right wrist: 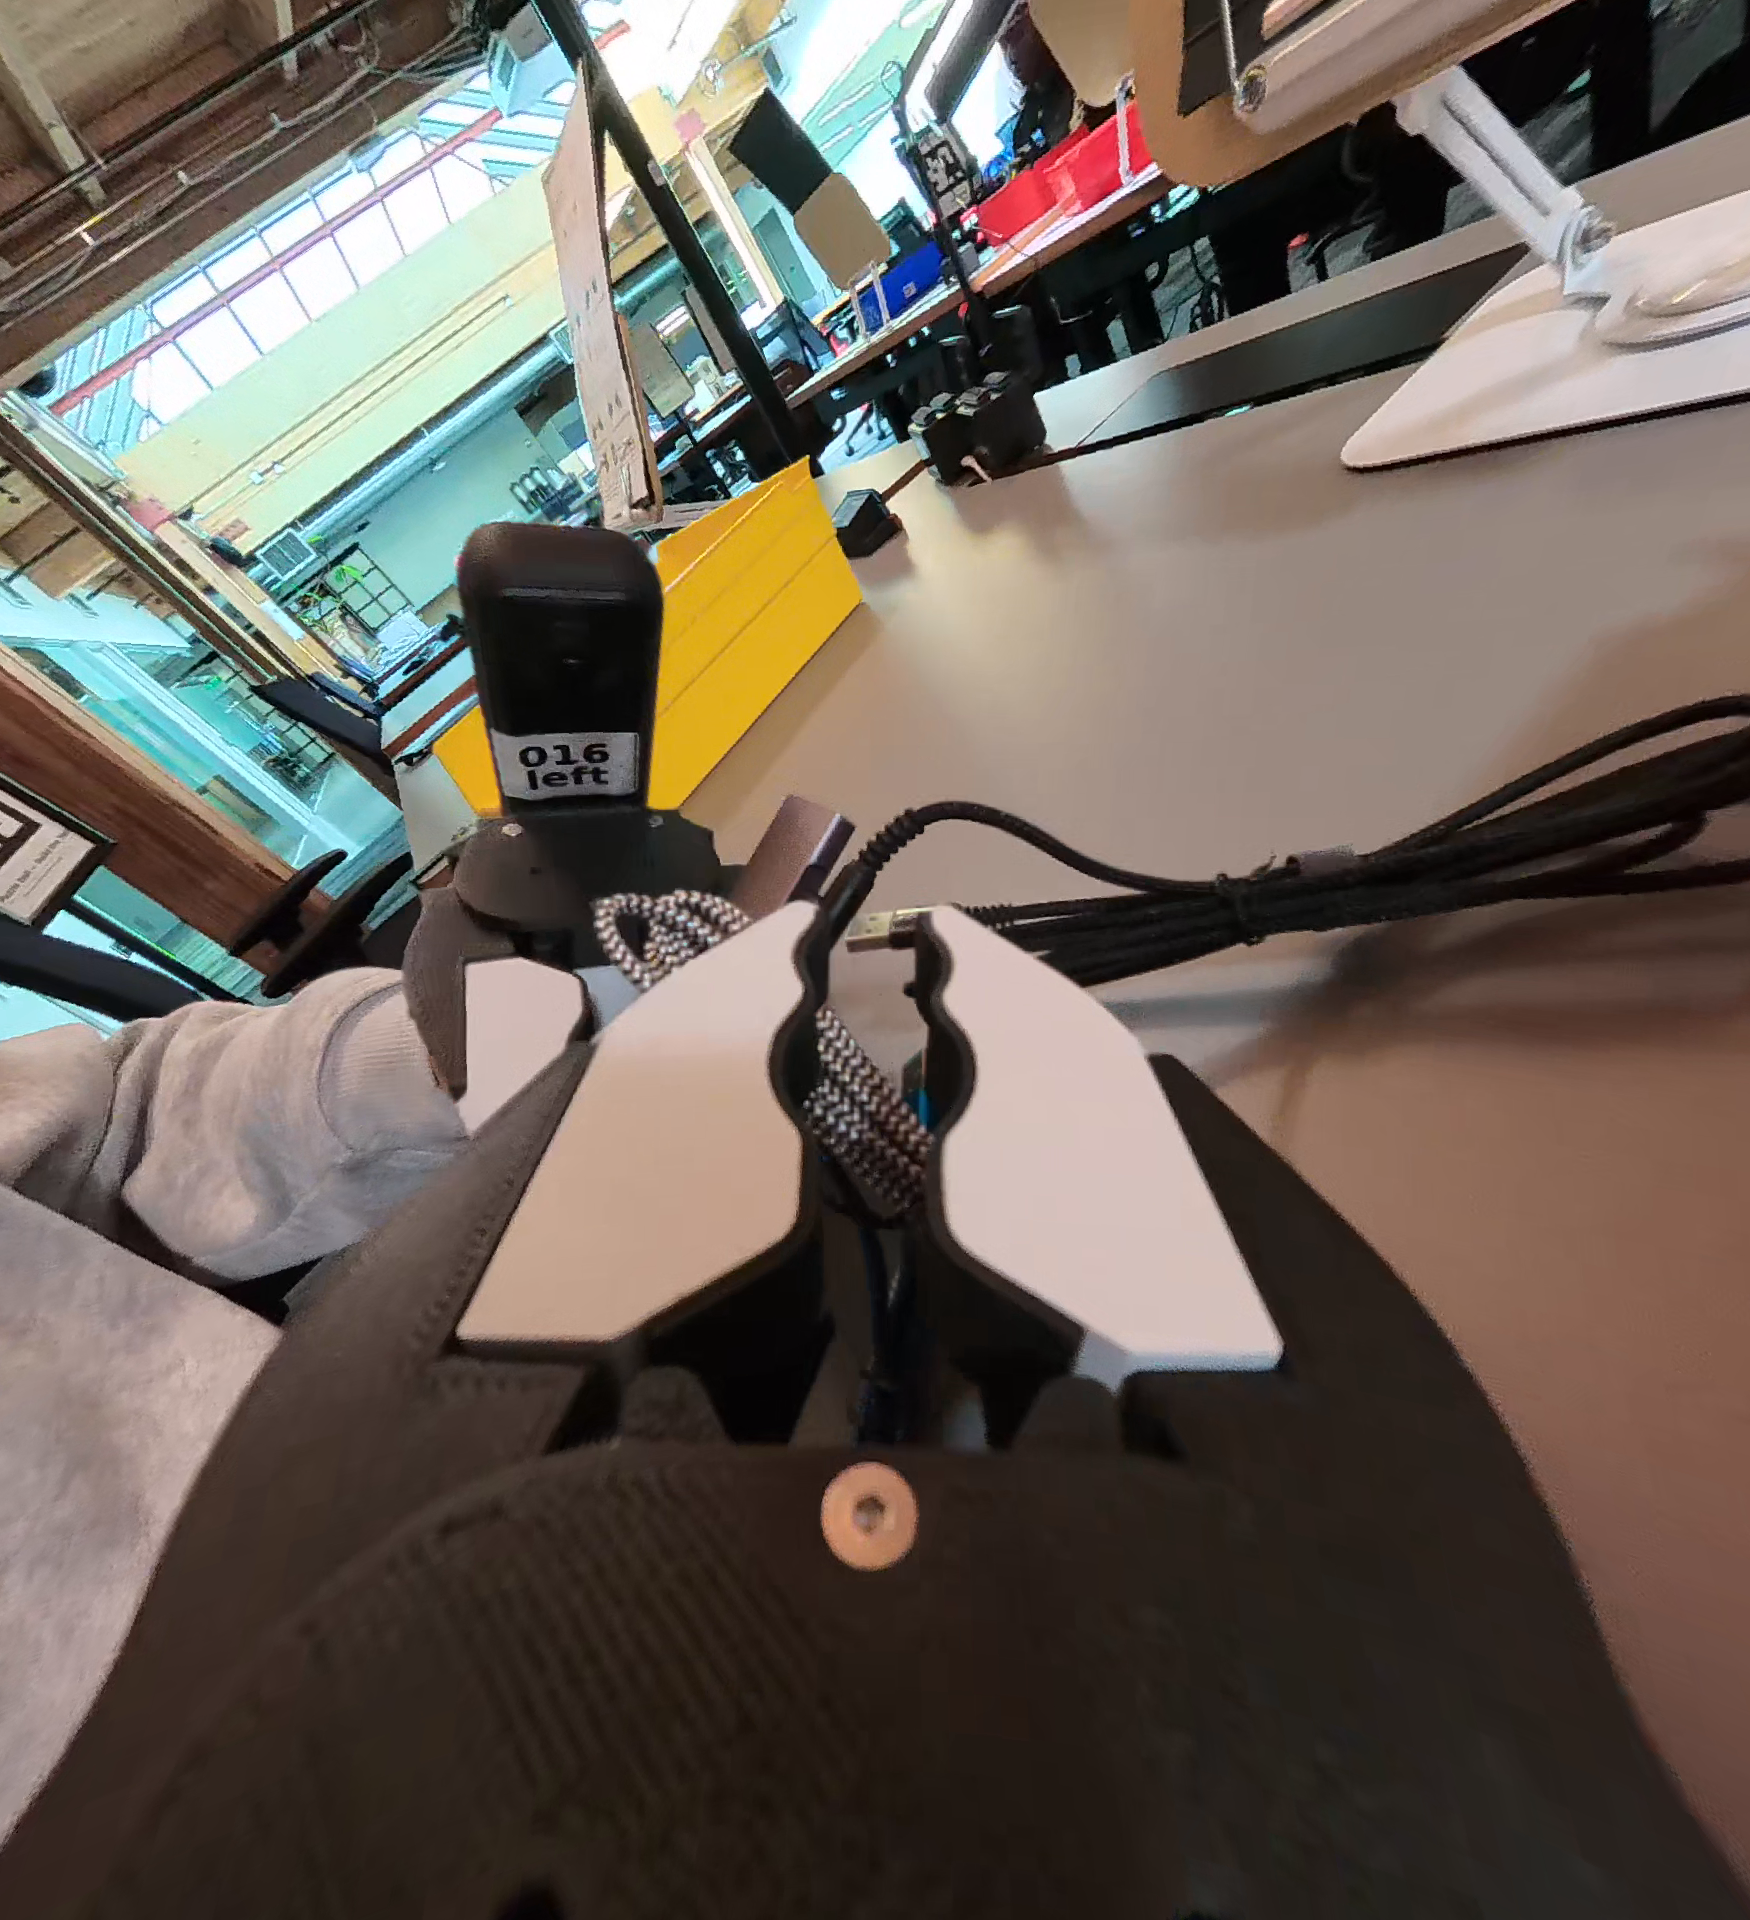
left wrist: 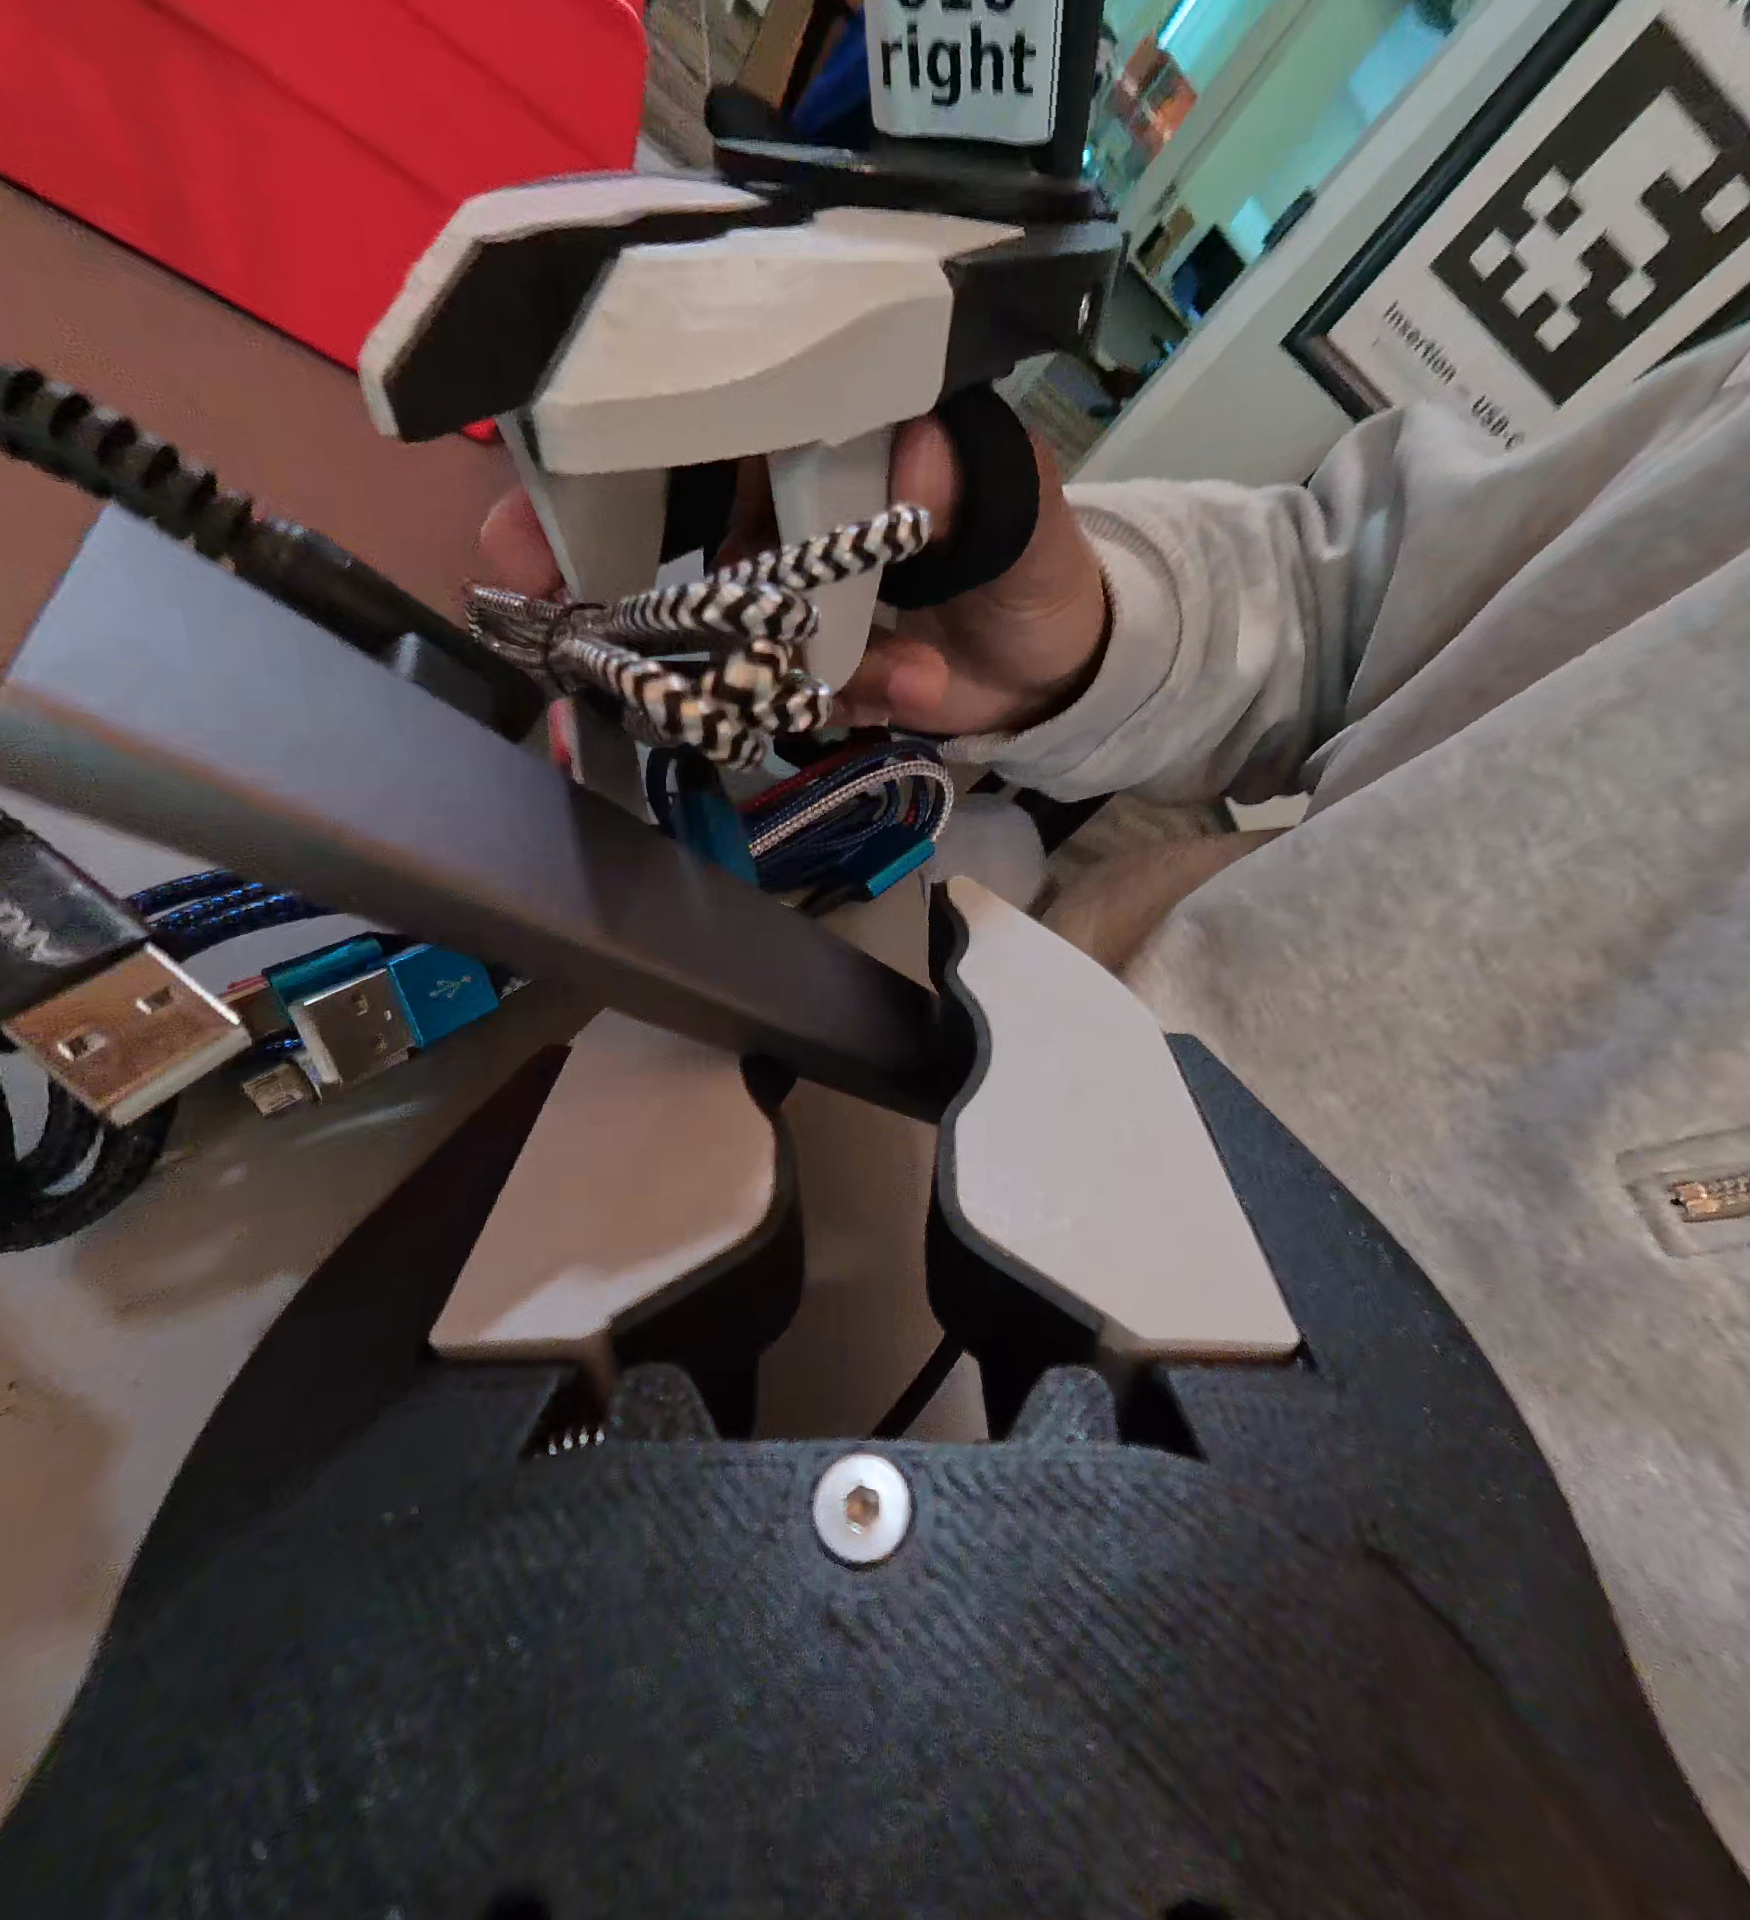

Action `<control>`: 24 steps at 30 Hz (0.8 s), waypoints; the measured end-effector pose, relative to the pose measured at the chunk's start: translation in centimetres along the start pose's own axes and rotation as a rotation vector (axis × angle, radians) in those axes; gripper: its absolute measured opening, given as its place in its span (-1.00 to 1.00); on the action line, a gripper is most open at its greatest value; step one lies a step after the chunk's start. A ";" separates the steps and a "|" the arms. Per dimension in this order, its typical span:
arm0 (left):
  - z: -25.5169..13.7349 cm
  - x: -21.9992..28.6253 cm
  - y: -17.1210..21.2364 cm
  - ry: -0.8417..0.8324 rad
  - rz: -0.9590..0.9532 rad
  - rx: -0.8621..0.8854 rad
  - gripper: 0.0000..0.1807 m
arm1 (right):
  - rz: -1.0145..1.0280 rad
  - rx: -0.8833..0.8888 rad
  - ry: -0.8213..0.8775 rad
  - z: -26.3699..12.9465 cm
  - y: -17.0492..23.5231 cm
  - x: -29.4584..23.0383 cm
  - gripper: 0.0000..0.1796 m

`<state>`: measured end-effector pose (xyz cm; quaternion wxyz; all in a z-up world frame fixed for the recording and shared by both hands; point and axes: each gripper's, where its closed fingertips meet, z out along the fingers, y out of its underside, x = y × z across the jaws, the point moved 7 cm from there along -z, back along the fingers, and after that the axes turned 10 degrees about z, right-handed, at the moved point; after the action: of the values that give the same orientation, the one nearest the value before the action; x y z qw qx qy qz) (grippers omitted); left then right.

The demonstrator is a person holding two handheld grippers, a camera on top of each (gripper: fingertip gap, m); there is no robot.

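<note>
My left gripper (left wrist: 871, 1039) is shut on the near end of a flat grey metal hub (left wrist: 351, 769), which slants up to the left. A black braided cable (left wrist: 154, 488) is plugged into the hub's far side. My right gripper (right wrist: 871, 935) is shut on a bundled black-and-white braided cable (right wrist: 866, 1112). It shows in the left wrist view (left wrist: 715, 623) just beyond the hub, held by a hand. The hub's tip (right wrist: 809, 842) and a silver USB plug (right wrist: 886, 925) lie just past the right fingertips. The left gripper's camera (right wrist: 559, 665) stands behind them.
Blue braided cables with USB plugs (left wrist: 372, 1008) and a black flat cable's plug (left wrist: 123, 1029) lie on the table (right wrist: 1266, 644) at left. A coiled black cable (right wrist: 1473, 862), a yellow bin (right wrist: 746, 623), a red bin (left wrist: 279, 135) and a monitor stand (right wrist: 1577, 353) are around. A grey-sleeved arm (left wrist: 1473, 727) is at the right. There is about 9 centimeters between the tips of the two grippers.
</note>
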<state>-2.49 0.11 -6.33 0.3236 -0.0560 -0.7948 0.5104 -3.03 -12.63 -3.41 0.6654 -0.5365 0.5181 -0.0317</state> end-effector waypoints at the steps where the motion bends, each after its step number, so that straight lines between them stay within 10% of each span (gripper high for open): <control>1: 0.1 0.1 0.0 0.005 0.007 -0.010 -0.72 | -0.003 -0.006 0.003 0.0 0.0 -0.1 -0.83; 15: -3.7 -3.6 -0.6 0.061 -0.340 0.416 -0.16 | -0.178 -0.157 0.037 1.3 1.6 -0.3 -1.00; 24: -4.6 -4.2 -0.3 0.070 -0.382 0.425 -0.66 | -0.213 -0.174 0.029 1.4 1.9 -0.7 -1.00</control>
<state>3.51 1.80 -6.72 0.4457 0.1463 -0.6543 0.5932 -3.37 -10.44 -4.54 0.6017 -0.6437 0.4685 -0.0645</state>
